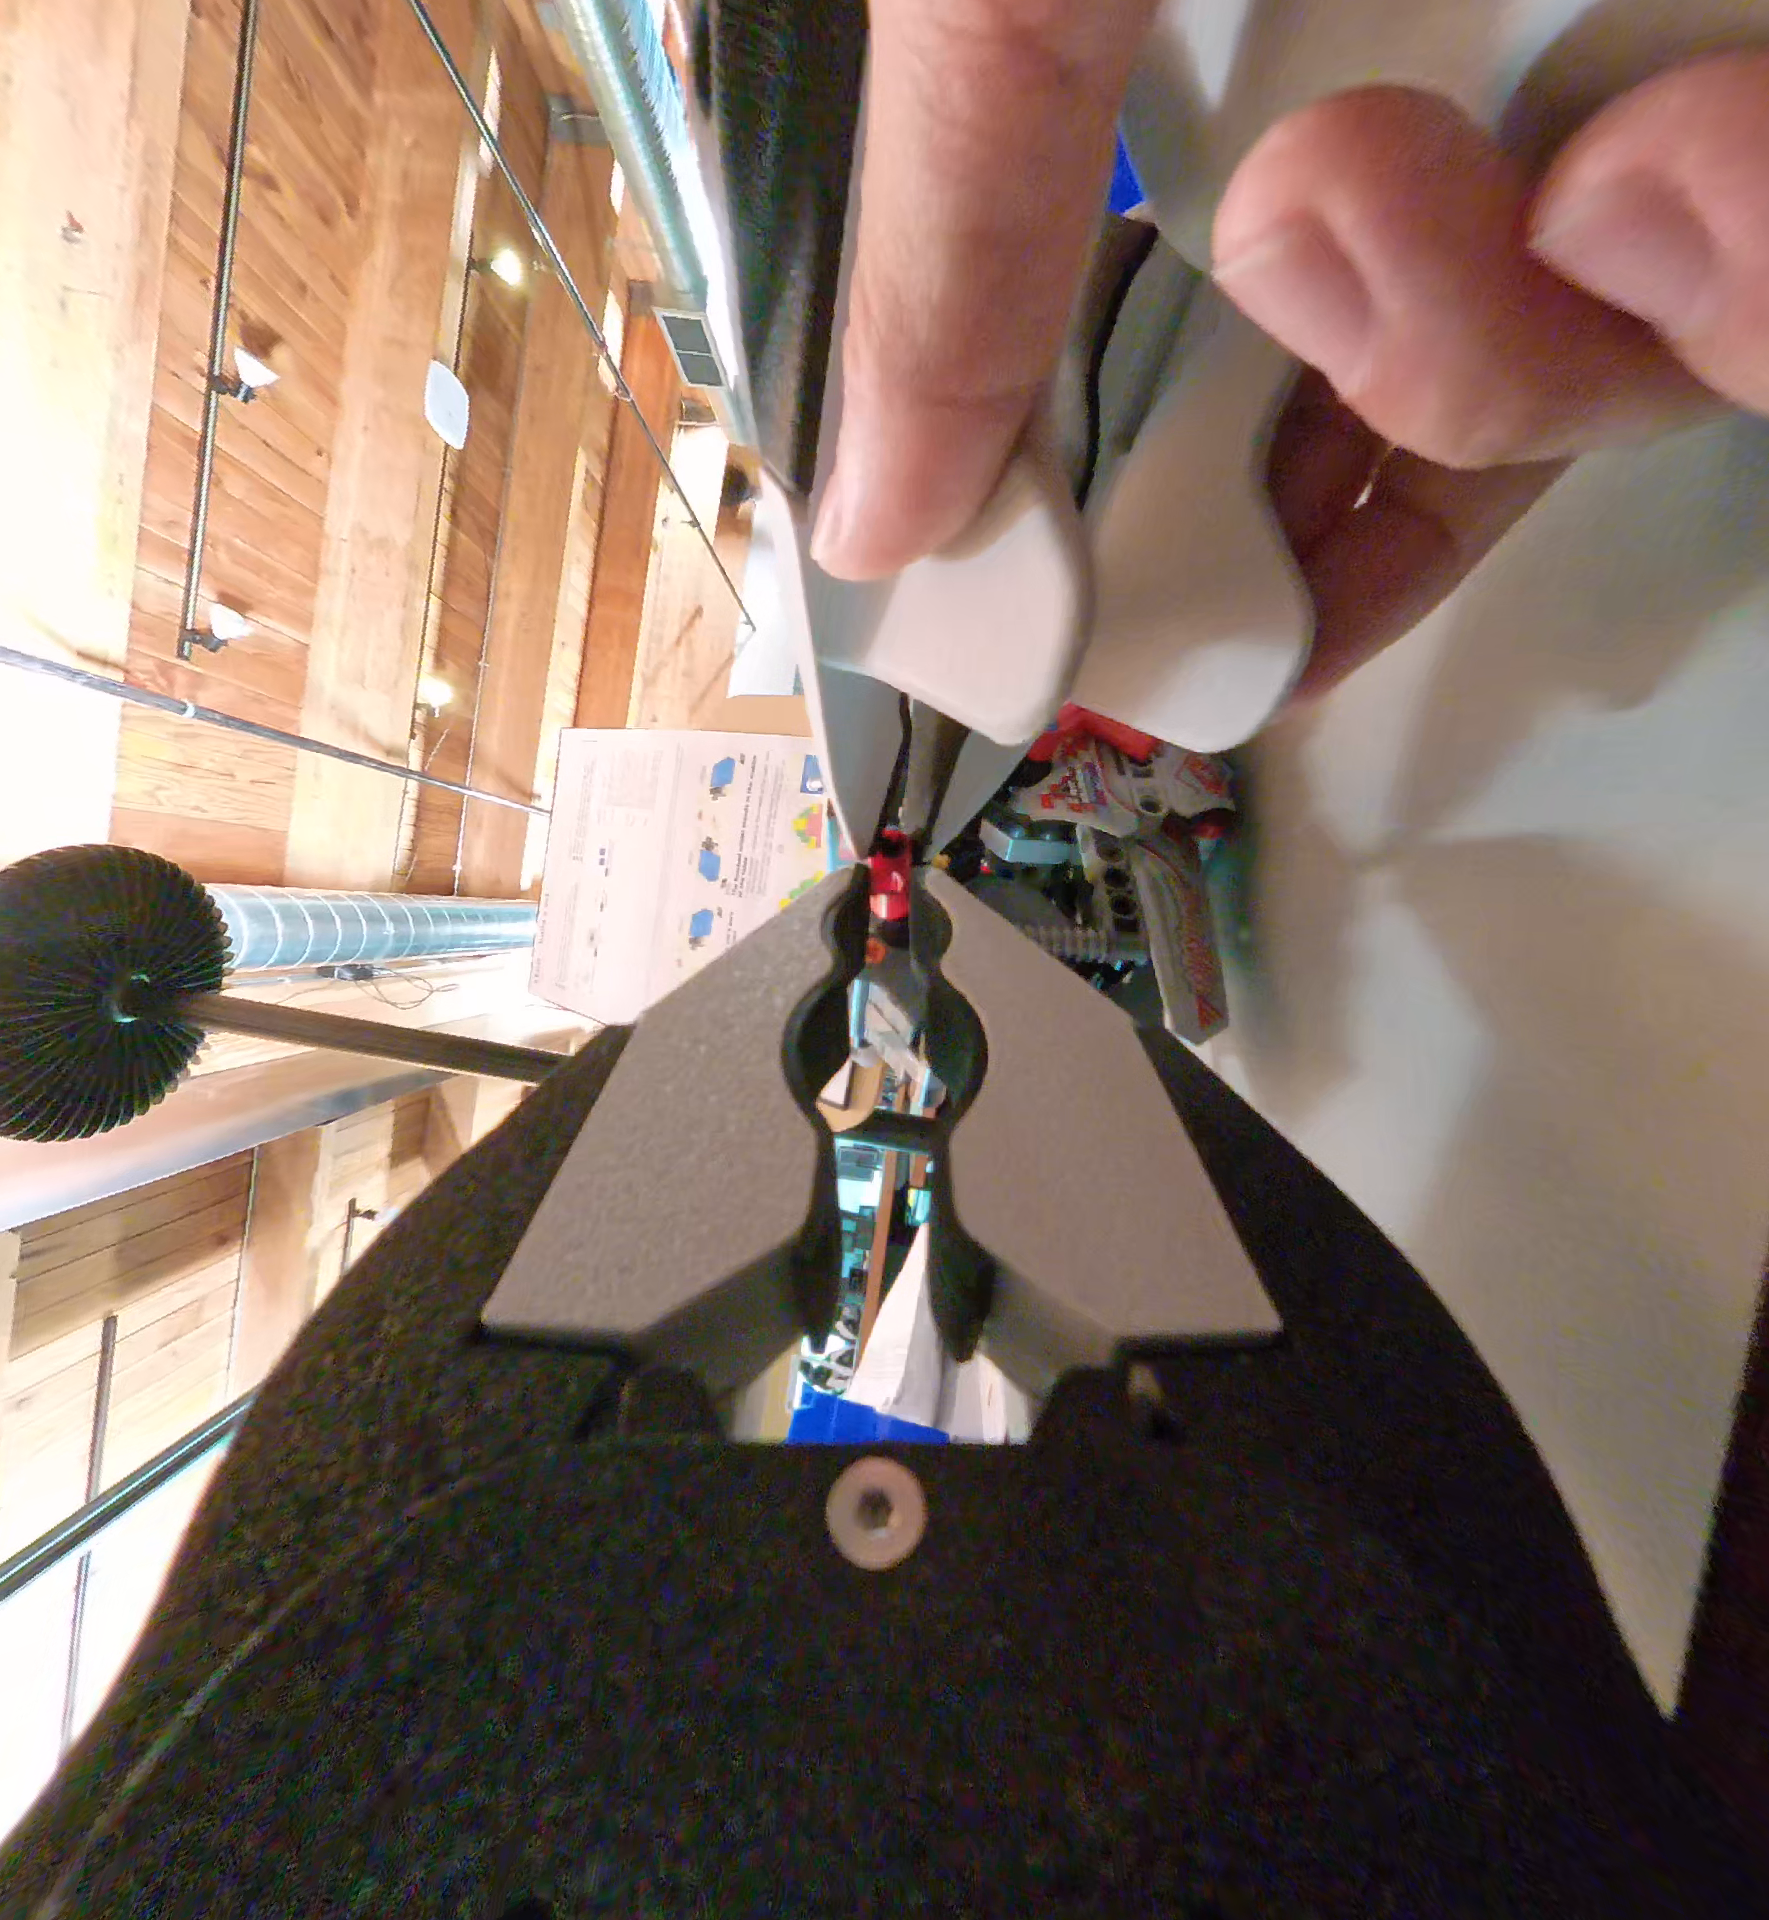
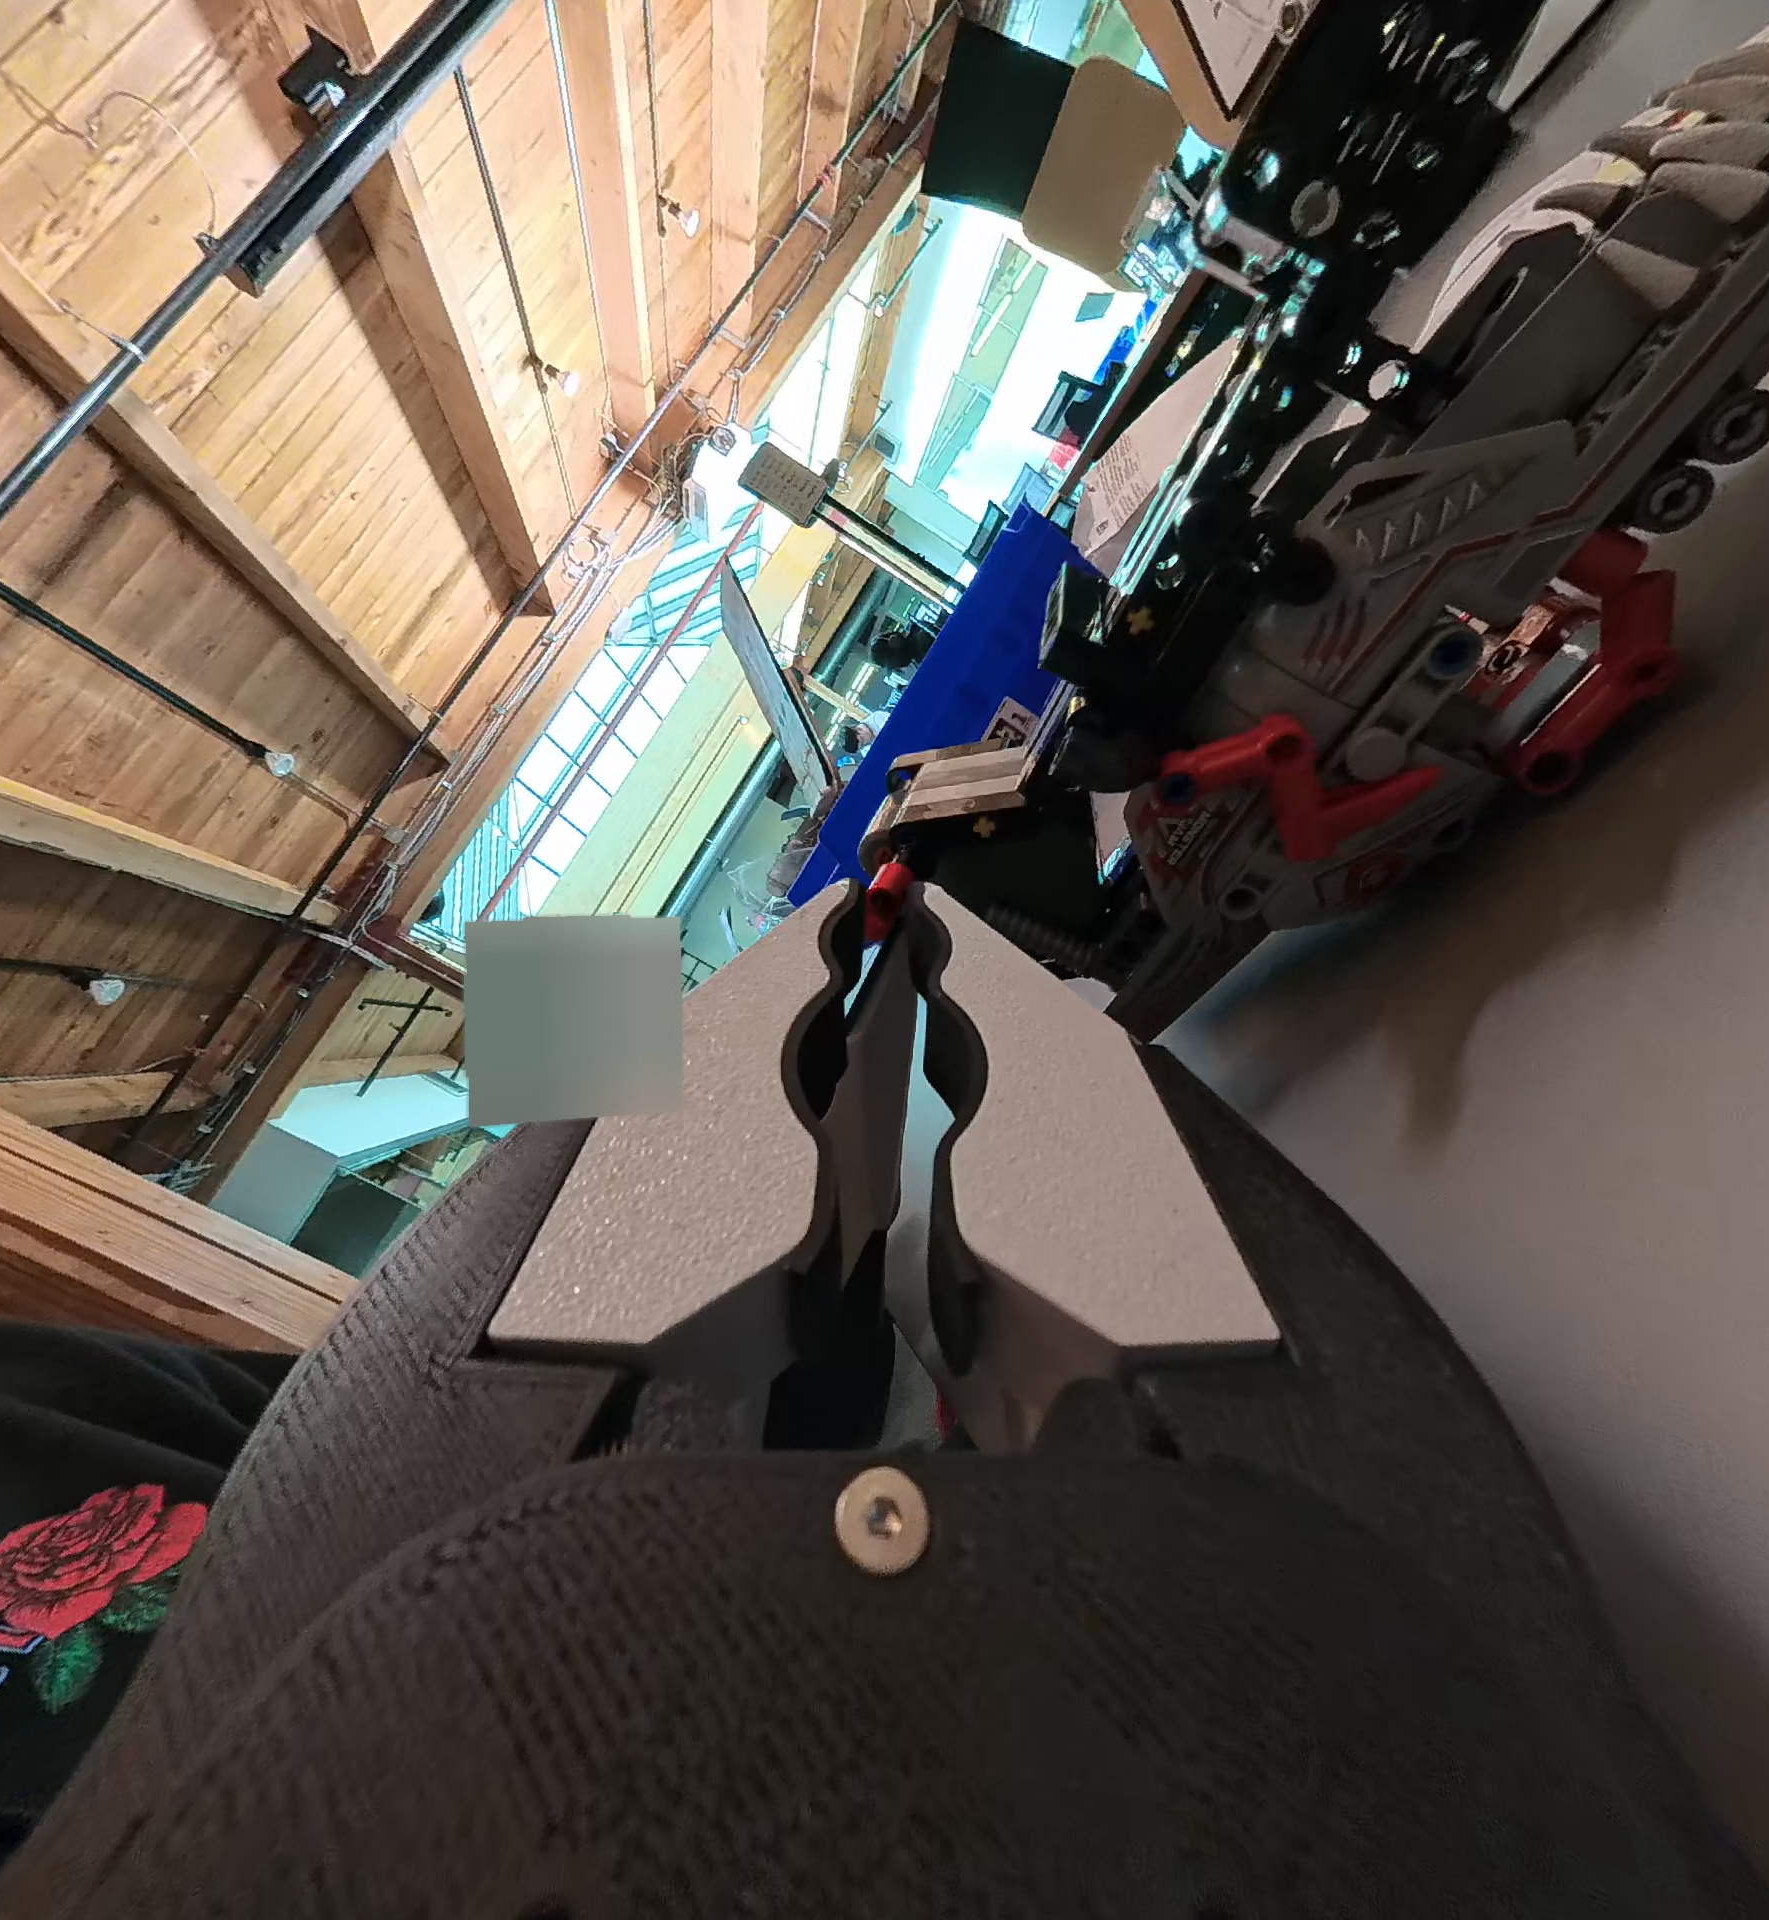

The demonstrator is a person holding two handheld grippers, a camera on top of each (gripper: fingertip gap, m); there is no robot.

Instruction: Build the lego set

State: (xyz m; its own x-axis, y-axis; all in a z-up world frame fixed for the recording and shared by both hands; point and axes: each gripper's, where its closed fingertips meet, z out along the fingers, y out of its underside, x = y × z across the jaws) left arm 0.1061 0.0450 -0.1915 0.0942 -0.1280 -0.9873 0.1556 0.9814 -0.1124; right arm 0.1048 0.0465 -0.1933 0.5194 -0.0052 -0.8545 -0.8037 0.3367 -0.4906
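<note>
A small red Lego pin (image 1: 890, 891) sits pinched between the tips of my left gripper (image 1: 888, 883). My right gripper (image 1: 899, 840), held by a hand (image 1: 963, 312), comes in from above and meets the same pin tip to tip. In the right wrist view my right gripper (image 2: 883, 891) is closed on the red pin (image 2: 882, 900), just short of a grey-and-black arm (image 2: 963, 790) that sticks out of the grey, red and black Lego vehicle (image 2: 1379, 623). The vehicle (image 1: 1140, 831) lies behind the tips on the white table (image 2: 1586, 1143).
A blue bin (image 2: 963, 665) stands beyond the vehicle. A printed instruction sheet (image 1: 672, 831) stands behind the grippers. A black round lamp head on a pole (image 1: 69, 987) is at the left. A dark sleeve with a rose print (image 2: 59, 1579) is near my right gripper. The tips of both grippers are at nearly the same place.
</note>
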